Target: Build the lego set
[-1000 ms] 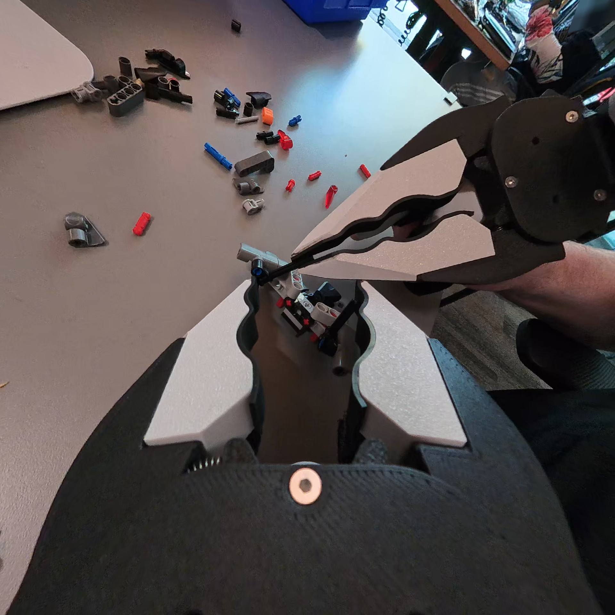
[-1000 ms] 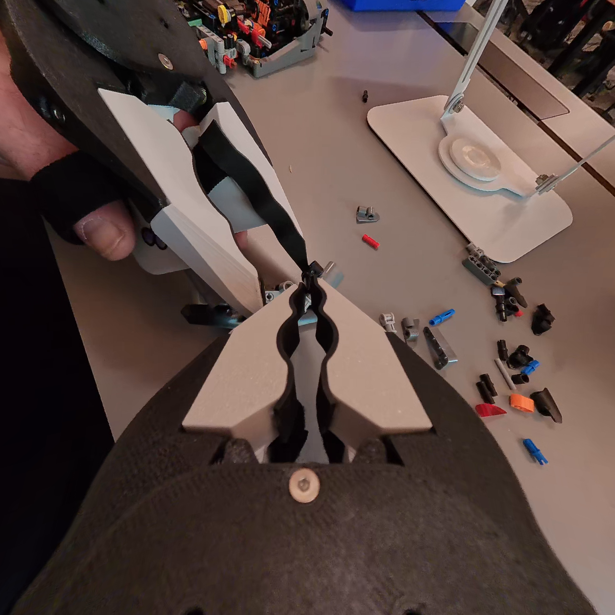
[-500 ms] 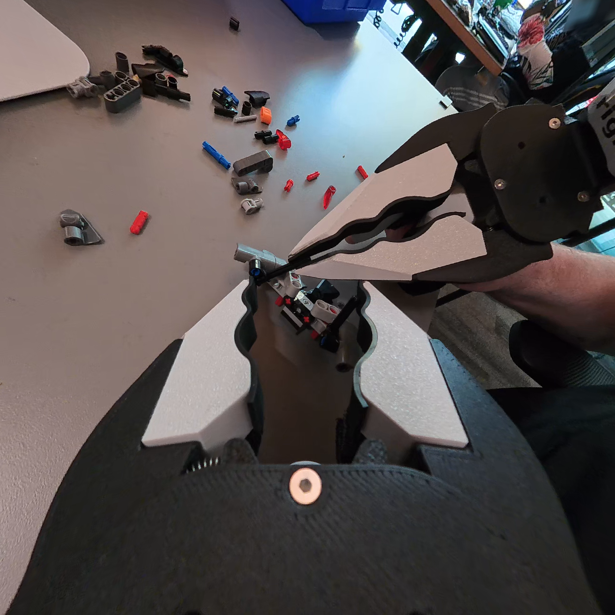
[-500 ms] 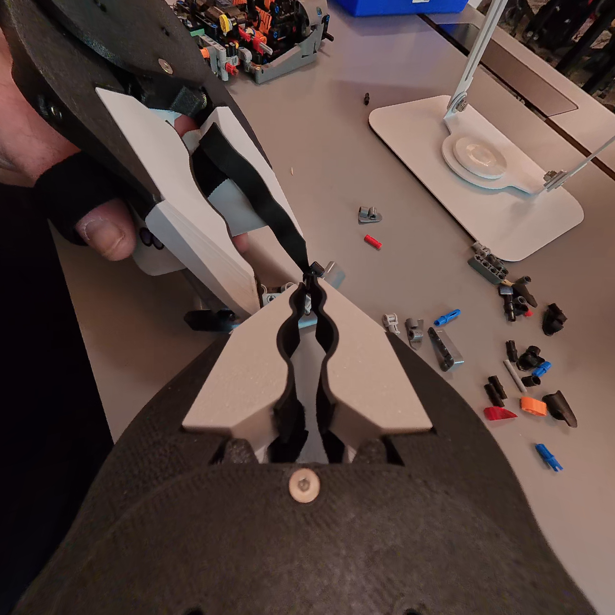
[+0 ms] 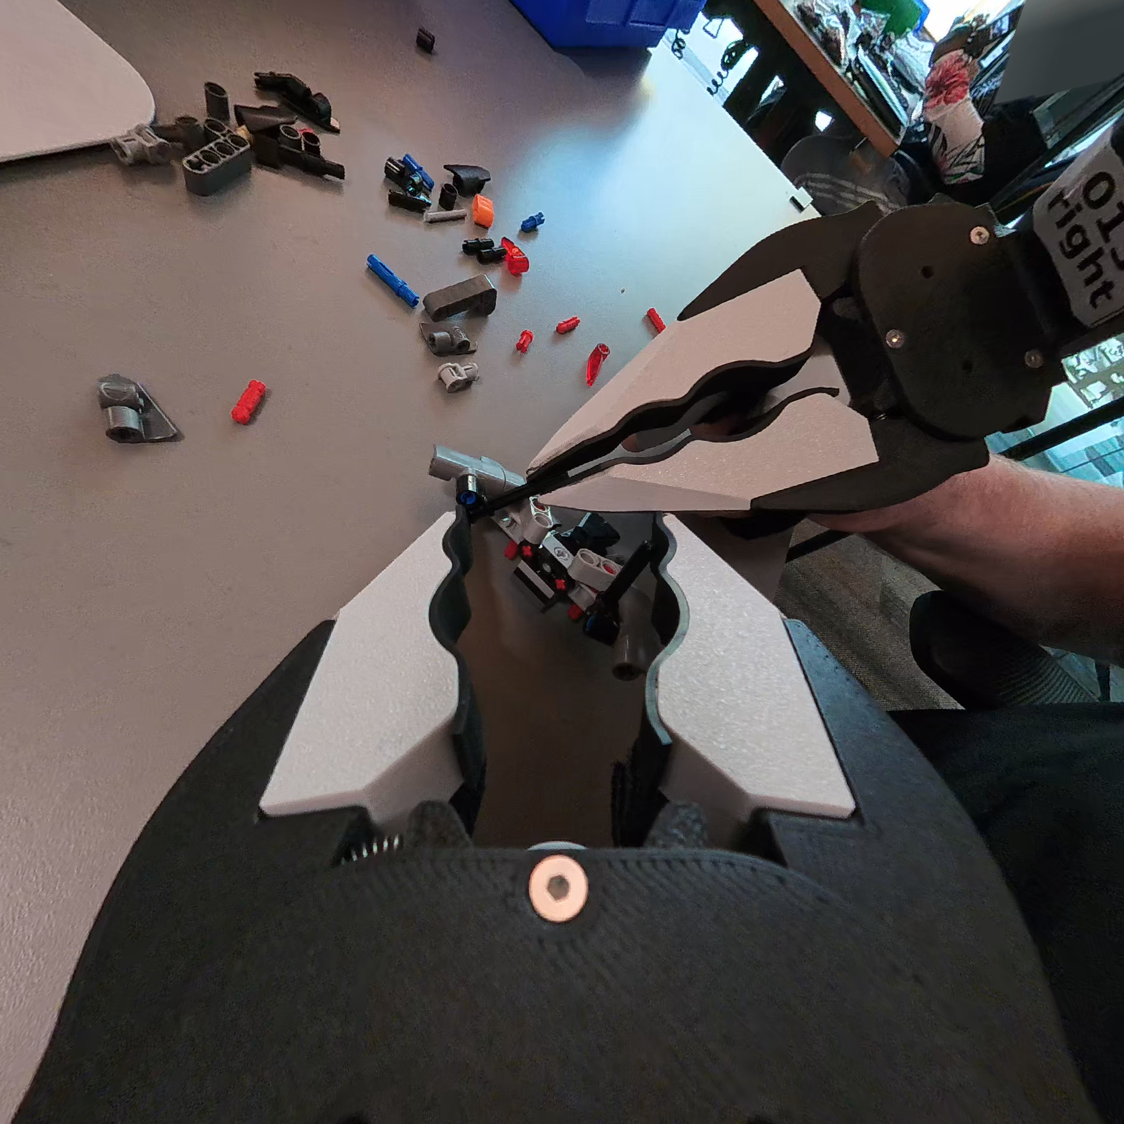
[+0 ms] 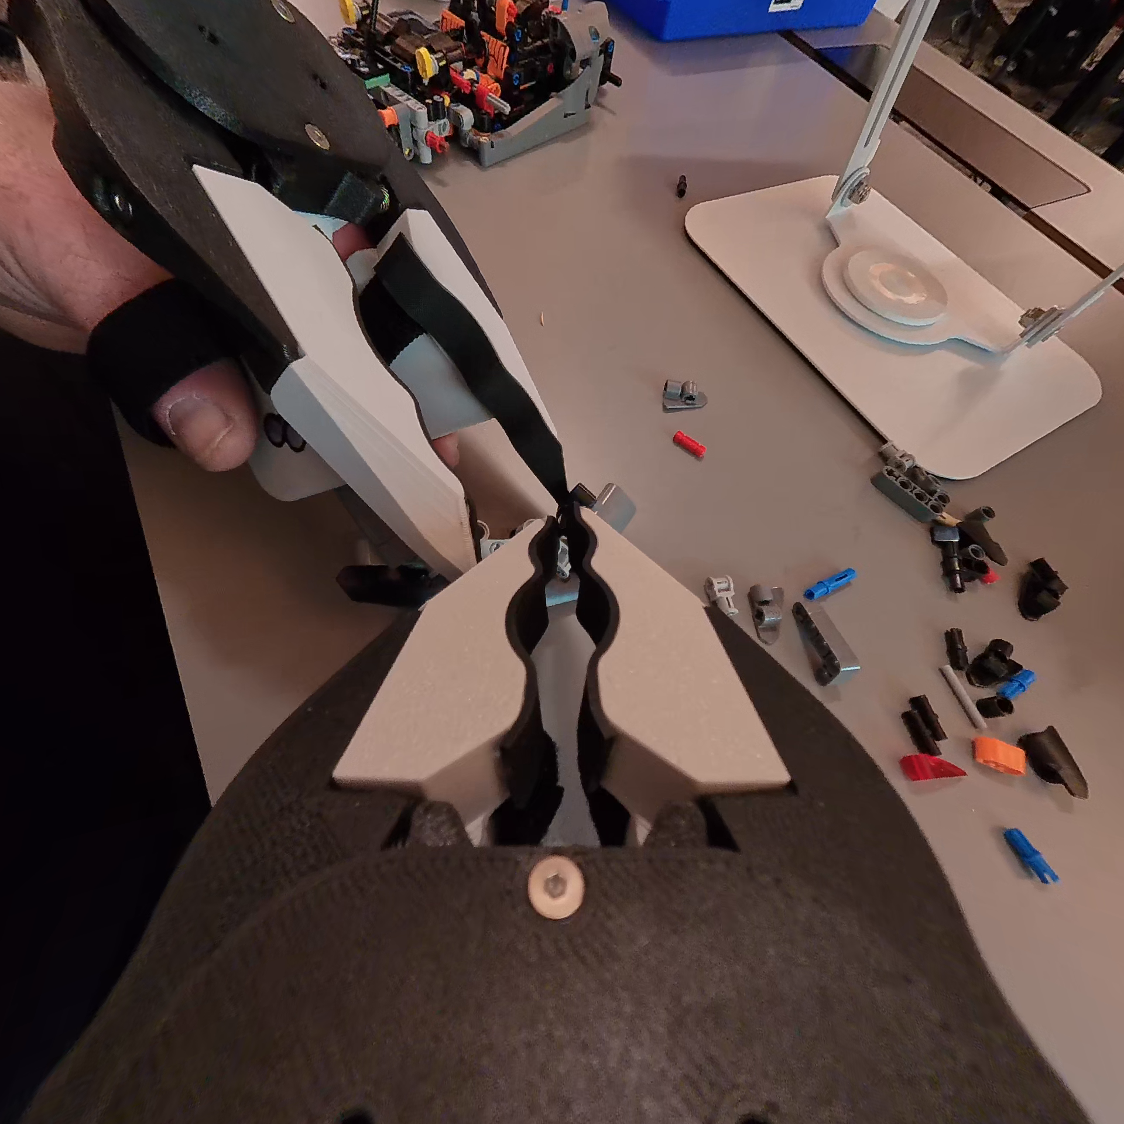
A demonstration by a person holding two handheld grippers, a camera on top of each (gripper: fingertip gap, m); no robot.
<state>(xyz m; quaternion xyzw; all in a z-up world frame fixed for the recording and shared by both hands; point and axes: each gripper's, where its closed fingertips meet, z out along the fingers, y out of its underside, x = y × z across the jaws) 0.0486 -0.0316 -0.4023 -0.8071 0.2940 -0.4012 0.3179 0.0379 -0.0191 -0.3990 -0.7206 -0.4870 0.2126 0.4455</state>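
Note:
My left gripper is shut on a small lego assembly of grey, black and red parts, held across its width between the fingertips. My right gripper comes in from the right, shut on a thin black piece. That piece's blue-tipped end meets the grey end of the assembly at the left fingertip. In the right wrist view, my right gripper pinches this black piece. My left gripper reaches in from the upper left, and most of the assembly is hidden behind the fingers.
Loose black, grey, blue, red and orange lego parts lie on the grey table, and also at the right in the right wrist view. A white lamp base, a large built model and a blue bin stand farther back. The table edge is close by. My two grippers' fingertips are within a few centimetres of each other.
Both grippers keep their hold and stay together at the assembly. The pair has shifted slightly, and the assembly's grey end shows a little more past my right fingertips.

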